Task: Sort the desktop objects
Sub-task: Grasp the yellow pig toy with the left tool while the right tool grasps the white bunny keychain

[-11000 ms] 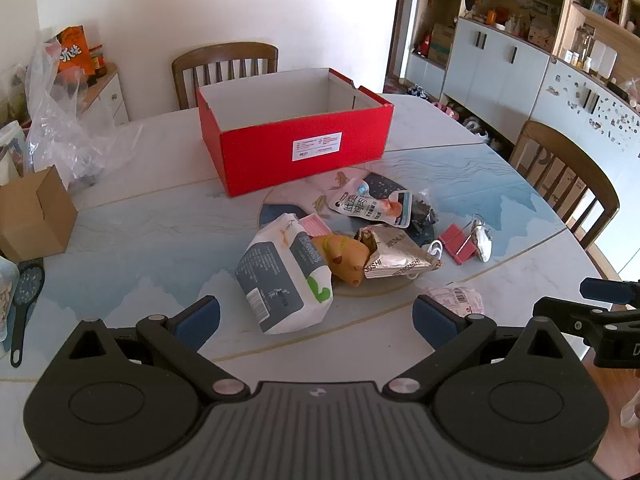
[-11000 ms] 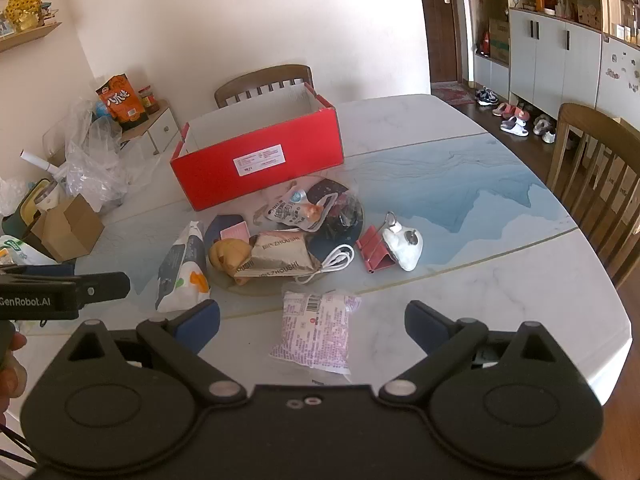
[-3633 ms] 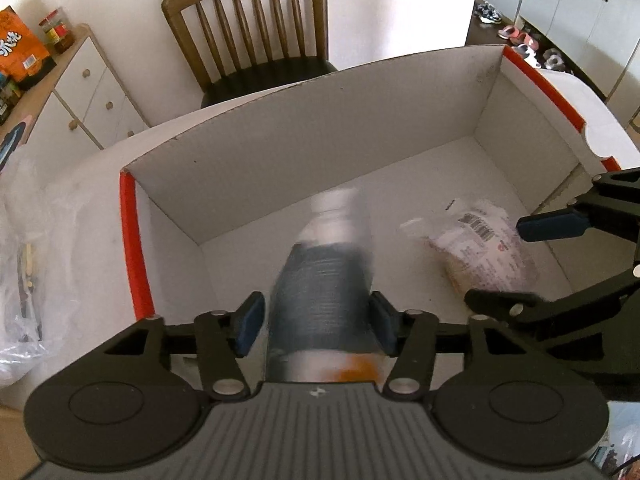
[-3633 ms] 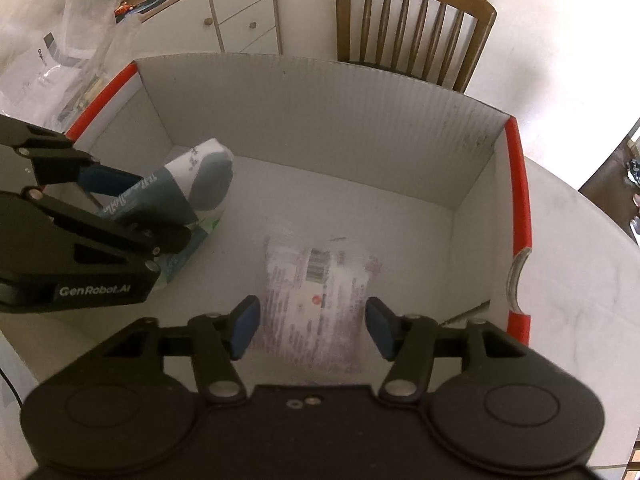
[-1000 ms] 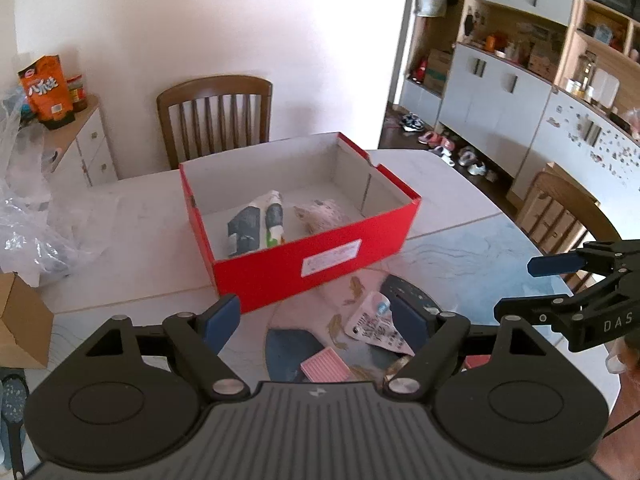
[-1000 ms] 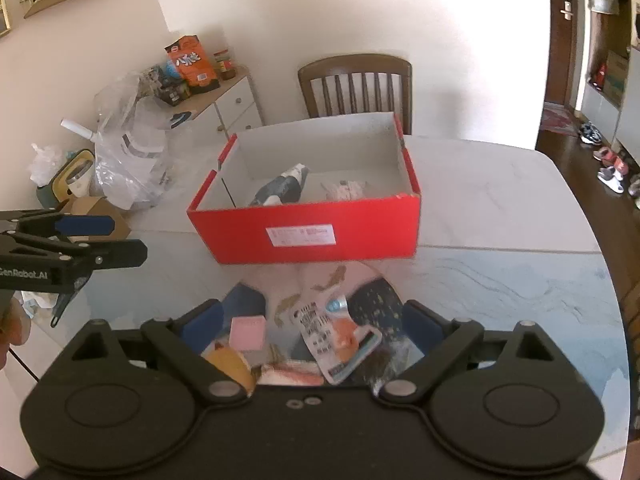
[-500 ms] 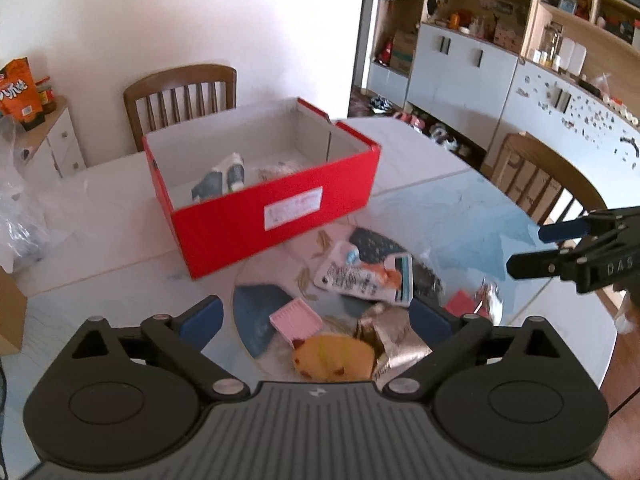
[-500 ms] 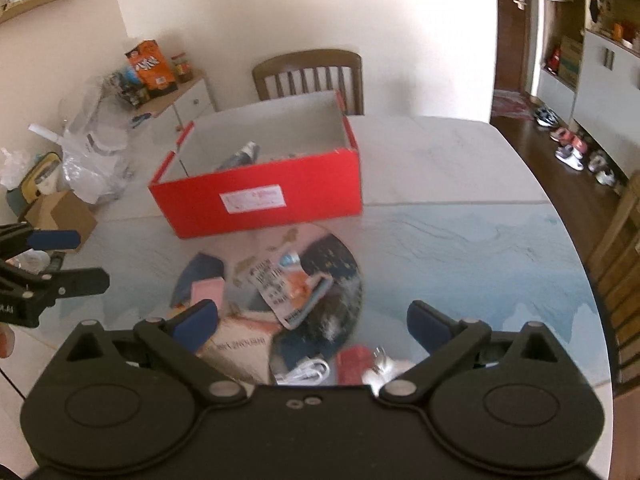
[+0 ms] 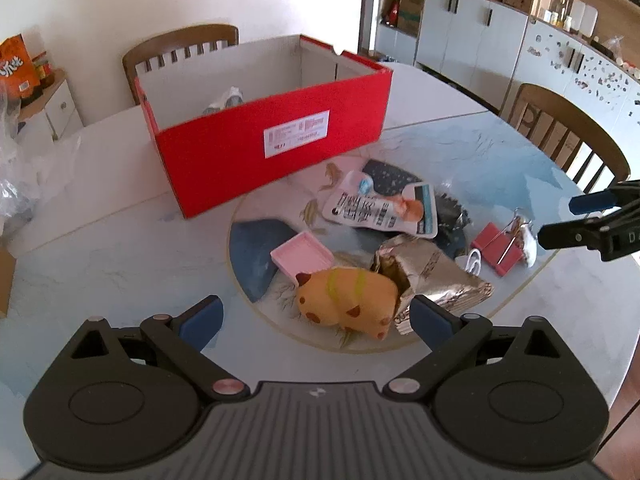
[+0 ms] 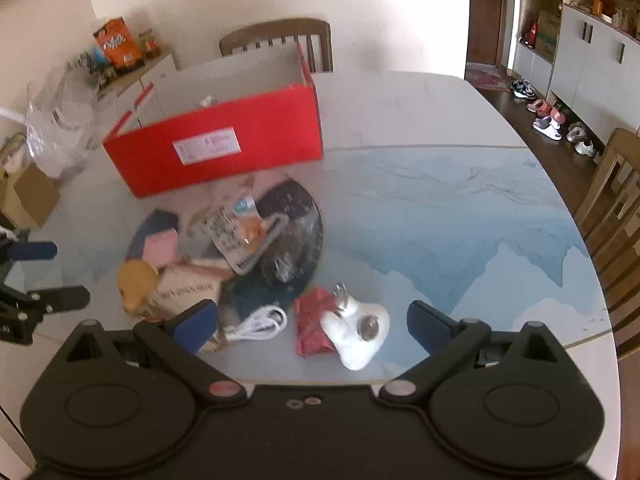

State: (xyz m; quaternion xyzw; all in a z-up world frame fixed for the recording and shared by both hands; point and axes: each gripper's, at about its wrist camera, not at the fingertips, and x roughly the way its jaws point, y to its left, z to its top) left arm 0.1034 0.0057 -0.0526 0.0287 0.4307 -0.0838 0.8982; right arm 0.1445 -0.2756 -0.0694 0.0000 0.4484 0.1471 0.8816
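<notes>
Both hand-held grippers are empty with jaws wide apart, left [image 9: 316, 316] lined up on the yellow plush toy [image 9: 346, 298], right [image 10: 312, 320] over the white gadget [image 10: 358, 330]. Looks like next pickup: drop down, close, carry to the red box [image 9: 260, 148]. Toy's jammed against a foil bag [image 9: 430, 272]; gadget sits near the worktop [image 10: 460, 216] edge.

A home dining room: wooden chairs [image 9: 180, 46] ring the marbled surface [image 10: 440, 128], white cabinets [image 9: 472, 28] line the right wall, and shoes [image 10: 548, 118] lie by the far door [image 10: 494, 12].
</notes>
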